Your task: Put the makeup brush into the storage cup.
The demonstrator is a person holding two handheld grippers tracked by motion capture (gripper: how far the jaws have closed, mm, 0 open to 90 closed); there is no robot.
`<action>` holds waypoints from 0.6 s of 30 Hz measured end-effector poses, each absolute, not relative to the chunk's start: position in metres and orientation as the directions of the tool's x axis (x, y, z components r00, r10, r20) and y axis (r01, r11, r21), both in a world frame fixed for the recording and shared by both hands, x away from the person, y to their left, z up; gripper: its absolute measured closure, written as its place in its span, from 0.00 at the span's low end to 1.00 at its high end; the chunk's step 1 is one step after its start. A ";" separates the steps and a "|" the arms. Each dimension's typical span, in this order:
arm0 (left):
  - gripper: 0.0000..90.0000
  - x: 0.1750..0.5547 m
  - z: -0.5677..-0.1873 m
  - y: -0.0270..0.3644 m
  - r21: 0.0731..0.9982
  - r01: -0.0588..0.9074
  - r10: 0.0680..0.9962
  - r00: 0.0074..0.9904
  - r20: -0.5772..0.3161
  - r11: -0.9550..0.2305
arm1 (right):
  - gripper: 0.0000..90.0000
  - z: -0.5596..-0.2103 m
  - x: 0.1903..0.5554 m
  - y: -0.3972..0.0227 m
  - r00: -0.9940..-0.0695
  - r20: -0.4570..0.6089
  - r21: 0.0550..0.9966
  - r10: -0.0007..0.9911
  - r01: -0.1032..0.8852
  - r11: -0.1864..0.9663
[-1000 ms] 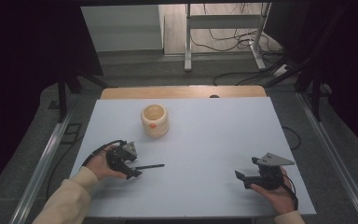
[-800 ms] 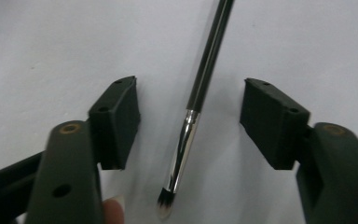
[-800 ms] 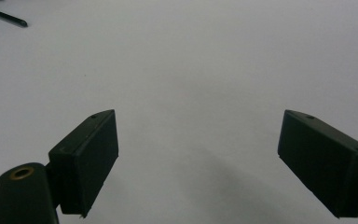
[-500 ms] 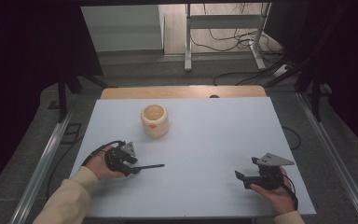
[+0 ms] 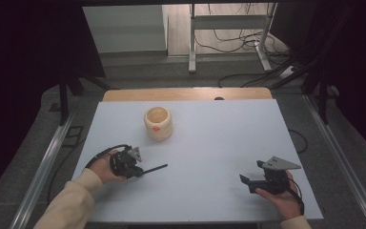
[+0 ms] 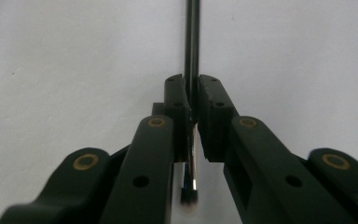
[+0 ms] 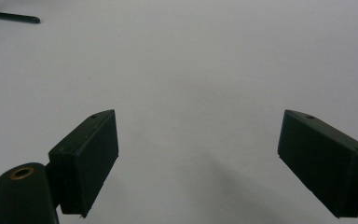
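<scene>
You are working with two black two-jaw tools: the left tool (image 5: 132, 167) and the right tool (image 5: 259, 177), one in each of your two hands. One slim black-handled brush with a metal ferrule (image 6: 192, 60) is sitting on the scene, and its long handle (image 5: 153, 169) is showing as a single dark rod. One round cream-coloured ceramic pot with a small orange mark on its side (image 5: 158, 123) is standing alone. One pale grey rectangular tabletop (image 5: 209, 143) is carrying all of these. One grey three-cornered plate (image 5: 279, 163) is topping the right tool. That is making one brush, one pot and two tools in all.
</scene>
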State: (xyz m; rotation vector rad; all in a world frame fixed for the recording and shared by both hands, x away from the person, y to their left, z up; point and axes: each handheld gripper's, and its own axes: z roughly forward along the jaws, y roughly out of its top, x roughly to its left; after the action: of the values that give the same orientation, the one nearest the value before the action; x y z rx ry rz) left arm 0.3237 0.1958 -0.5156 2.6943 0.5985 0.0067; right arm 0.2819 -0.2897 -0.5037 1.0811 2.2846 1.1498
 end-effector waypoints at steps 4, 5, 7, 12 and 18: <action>0.93 0.324 -0.516 0.197 0.368 0.414 0.413 0.907 -0.086 -0.832 | 0.14 -0.503 0.282 -0.290 -0.639 0.017 0.799 0.769 0.471 0.374; 0.93 0.324 -0.515 0.197 0.367 0.414 0.412 0.907 -0.087 -0.833 | 0.14 -0.503 0.282 -0.290 -0.640 0.016 0.799 0.769 0.471 0.375; 0.93 0.325 -0.515 0.197 0.370 0.413 0.411 0.907 -0.089 -0.832 | 0.14 -0.503 0.281 -0.291 -0.638 0.016 0.800 0.770 0.470 0.373; 0.93 0.324 -0.512 0.199 0.383 0.409 0.408 0.909 -0.089 -0.828 | 0.14 -0.503 0.282 -0.291 -0.636 0.013 0.802 0.772 0.468 0.372; 0.93 0.321 -0.501 0.201 0.428 0.405 0.411 0.908 -0.083 -0.808 | 0.14 -0.502 0.281 -0.291 -0.636 0.012 0.803 0.771 0.466 0.372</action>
State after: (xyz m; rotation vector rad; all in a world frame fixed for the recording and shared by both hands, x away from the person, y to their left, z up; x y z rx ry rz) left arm 0.3208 0.2013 -0.5005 2.6243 0.5918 0.0194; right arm 0.2814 -0.2906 -0.5022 1.0789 2.2719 1.1507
